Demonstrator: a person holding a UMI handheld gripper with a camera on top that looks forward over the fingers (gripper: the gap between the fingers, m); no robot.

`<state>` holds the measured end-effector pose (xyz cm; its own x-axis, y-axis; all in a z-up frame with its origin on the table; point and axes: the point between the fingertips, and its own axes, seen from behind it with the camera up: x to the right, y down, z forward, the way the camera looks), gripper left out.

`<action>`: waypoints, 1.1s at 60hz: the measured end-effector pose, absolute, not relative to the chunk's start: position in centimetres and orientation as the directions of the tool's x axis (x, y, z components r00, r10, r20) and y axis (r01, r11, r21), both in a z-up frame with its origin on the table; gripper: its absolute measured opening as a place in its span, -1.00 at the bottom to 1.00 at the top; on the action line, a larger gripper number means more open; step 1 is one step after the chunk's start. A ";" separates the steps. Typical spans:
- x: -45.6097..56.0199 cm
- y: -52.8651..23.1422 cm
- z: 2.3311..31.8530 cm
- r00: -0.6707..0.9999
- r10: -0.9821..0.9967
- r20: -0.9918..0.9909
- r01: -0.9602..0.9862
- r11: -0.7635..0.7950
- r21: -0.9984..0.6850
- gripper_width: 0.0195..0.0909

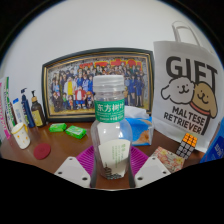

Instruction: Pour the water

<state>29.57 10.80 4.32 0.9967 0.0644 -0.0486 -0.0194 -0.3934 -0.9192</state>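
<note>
A clear plastic bottle (110, 125) with a white cap and a green label stands upright between my fingers. My gripper (112, 165) is shut on its lower body, with the purple pads (91, 160) pressing on both sides. The bottle's base is hidden between the fingers. The bottle sits above a brown wooden table (60, 150). No cup or other vessel shows ahead of it.
A framed group photo (96, 80) leans on the wall behind. A white "GIFT" paper bag (190, 95) stands at the right. Bottles and tubes (25, 115) stand at the left, with green packets (68, 130), a red lid (42, 151) and a blue-white box (138, 125) nearby.
</note>
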 end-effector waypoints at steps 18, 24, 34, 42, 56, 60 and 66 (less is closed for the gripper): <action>29.8 11.3 8.9 0.978 -0.028 0.209 0.181 -0.393 -0.902 -0.39; 28.3 11.7 12.6 0.924 -0.034 0.382 0.342 -0.376 -0.861 -0.39; 23.8 11.9 19.1 0.713 -0.053 0.699 0.640 -0.360 -0.679 -0.39; 18.3 11.9 22.5 0.437 -0.039 0.899 0.839 -0.344 -0.422 -0.39; 7.9 11.7 21.5 -0.077 0.081 0.994 0.965 -0.244 0.094 -0.39; 6.0 11.6 20.5 -0.223 0.112 0.968 0.947 -0.210 0.242 -0.39; 4.8 11.8 20.2 -0.408 0.123 0.904 0.883 -0.197 0.426 -0.40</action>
<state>4.84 11.79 20.21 -0.4085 0.1227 0.9045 0.8832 -0.1970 0.4256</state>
